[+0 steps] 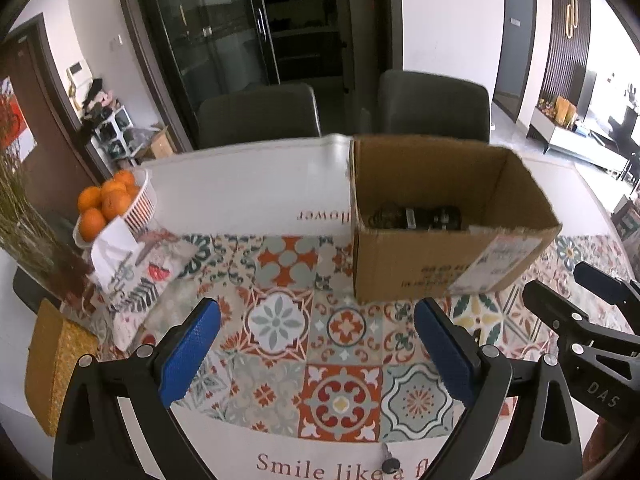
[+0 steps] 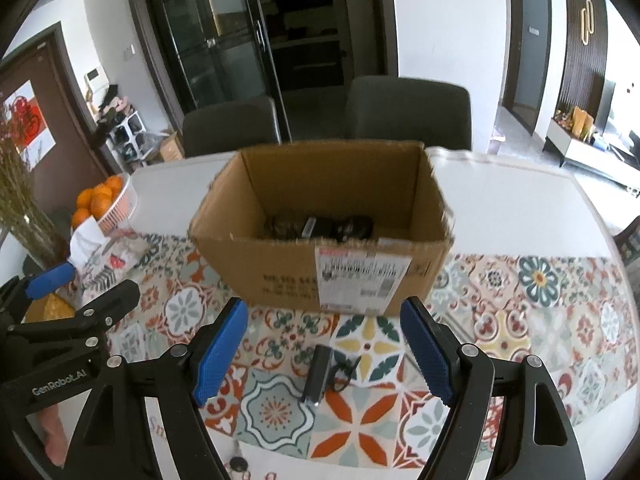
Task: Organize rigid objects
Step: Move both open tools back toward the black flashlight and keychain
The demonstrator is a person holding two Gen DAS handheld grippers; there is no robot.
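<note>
Your left gripper (image 1: 316, 354): jaws wide apart, nothing between them, over the tiled mat (image 1: 280, 320). Your right gripper (image 2: 322, 354): jaws apart, empty; a small dark device (image 2: 316, 376) with a cord lies on the mat between them. Box (image 2: 288, 268): open, just beyond, dark items (image 2: 320, 226) inside.
</note>
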